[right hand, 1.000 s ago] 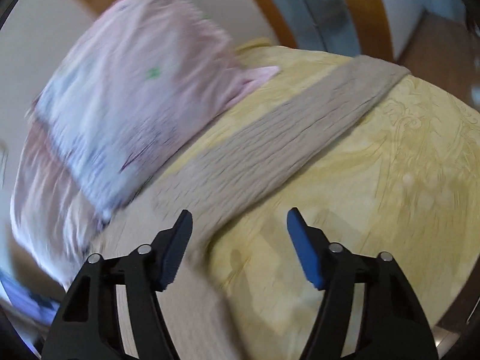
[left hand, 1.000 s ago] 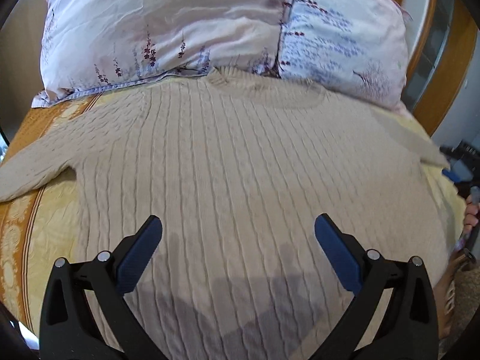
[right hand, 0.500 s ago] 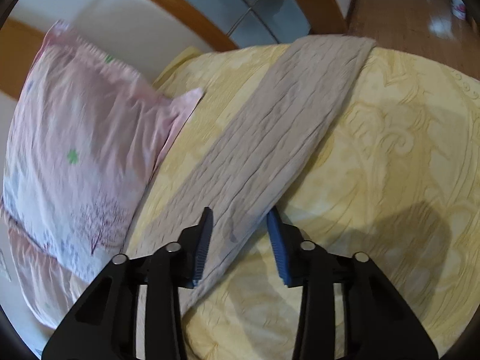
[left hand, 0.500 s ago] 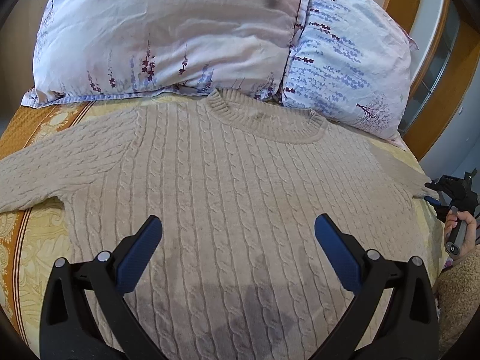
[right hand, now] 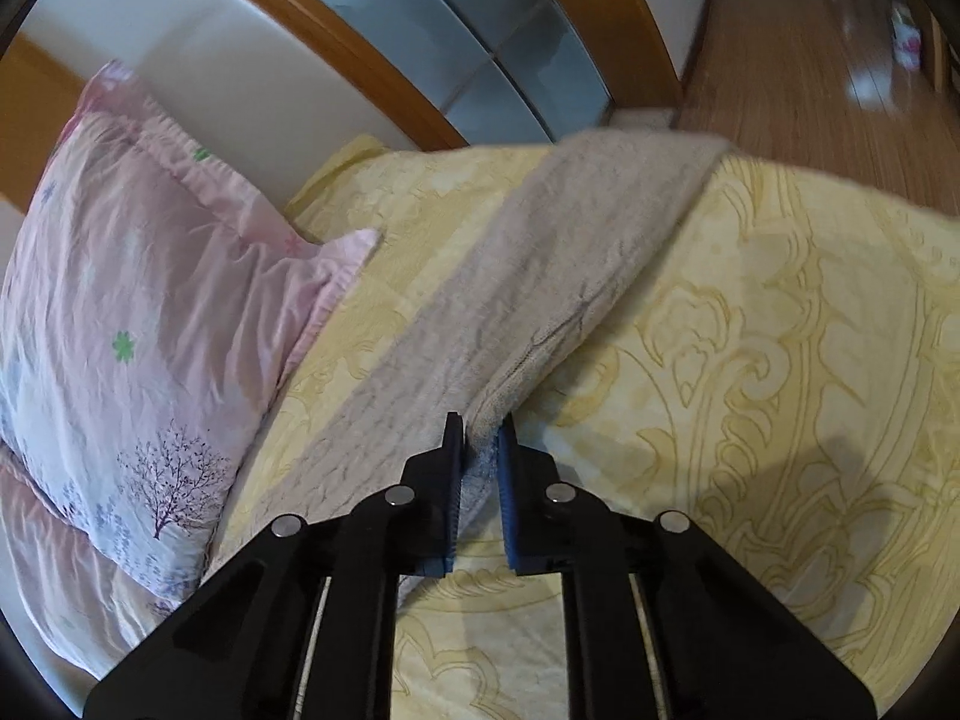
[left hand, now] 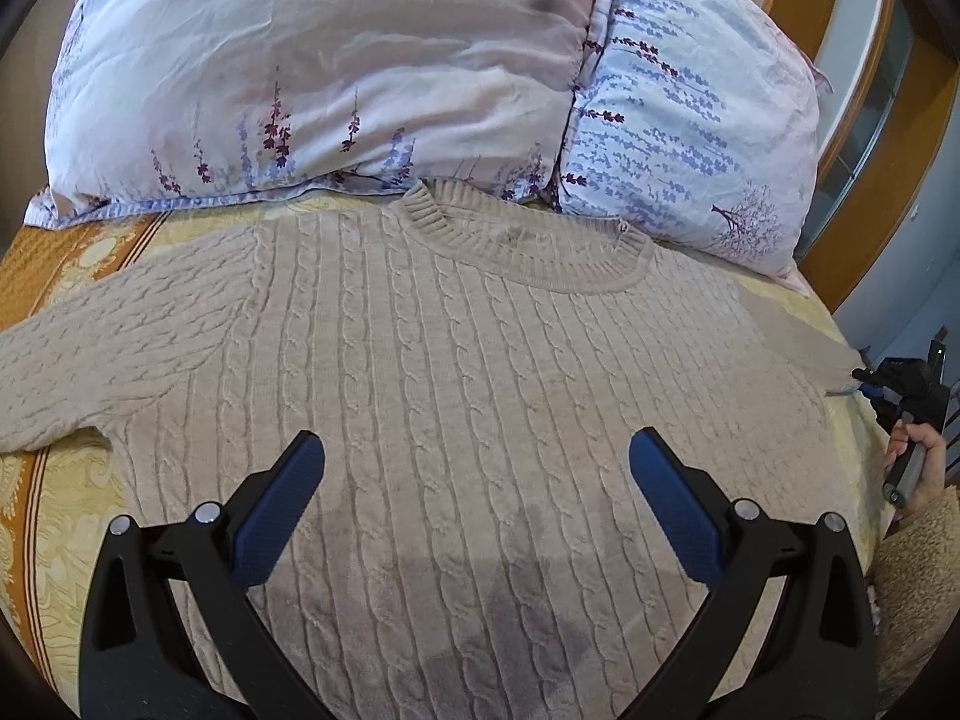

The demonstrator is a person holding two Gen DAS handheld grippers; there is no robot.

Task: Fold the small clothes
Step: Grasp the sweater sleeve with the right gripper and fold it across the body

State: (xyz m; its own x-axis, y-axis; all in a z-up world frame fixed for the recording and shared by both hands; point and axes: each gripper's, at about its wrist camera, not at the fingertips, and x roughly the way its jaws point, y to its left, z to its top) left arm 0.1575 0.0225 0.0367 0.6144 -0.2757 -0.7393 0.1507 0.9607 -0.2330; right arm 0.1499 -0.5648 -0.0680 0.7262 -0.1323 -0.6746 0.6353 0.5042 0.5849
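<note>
The right tool [right hand: 480, 426] has closed, pinching the sweater sleeve [right hand: 558, 276]; left tool [left hand: 477, 459] open.

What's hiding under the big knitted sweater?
Under the sweater lies a yellow patterned bedspread, showing around its edges and beneath the sleeve the right gripper pinches. Whatever lies under the sweater's middle is covered, so it cannot be seen.

Soft, even daylight fills both views. The beige cable-knit sweater [left hand: 480, 390] is sharp, with a dim shadow across its lower middle. Fisheye bending curves the edges, and black corners vignette. In the right view, the glossy wooden floor [right hand: 840, 60] shows glare and slight blur.
</note>
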